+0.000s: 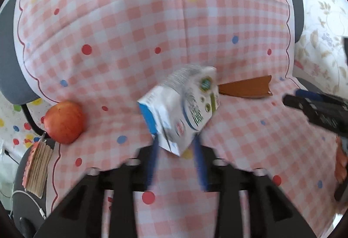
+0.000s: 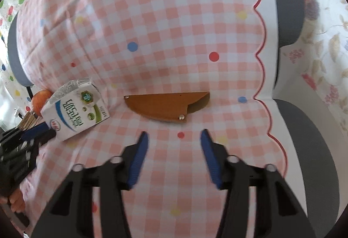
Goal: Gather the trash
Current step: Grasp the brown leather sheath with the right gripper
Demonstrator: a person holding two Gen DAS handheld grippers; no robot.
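Pink-checked dotted cloth, white-blue carton, red apple, brown sheath

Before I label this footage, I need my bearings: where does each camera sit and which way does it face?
Left wrist: on the left gripper, looking forward and down at the checked cloth; its blue fingers flank the milk carton, the right gripper beside it.
Right wrist: on the right gripper, open, facing the brown sheath.
Shared: carton, sheath, apple, cloth.

The left tongs are motion-blurred, their tips partly hidden behind the milk carton.
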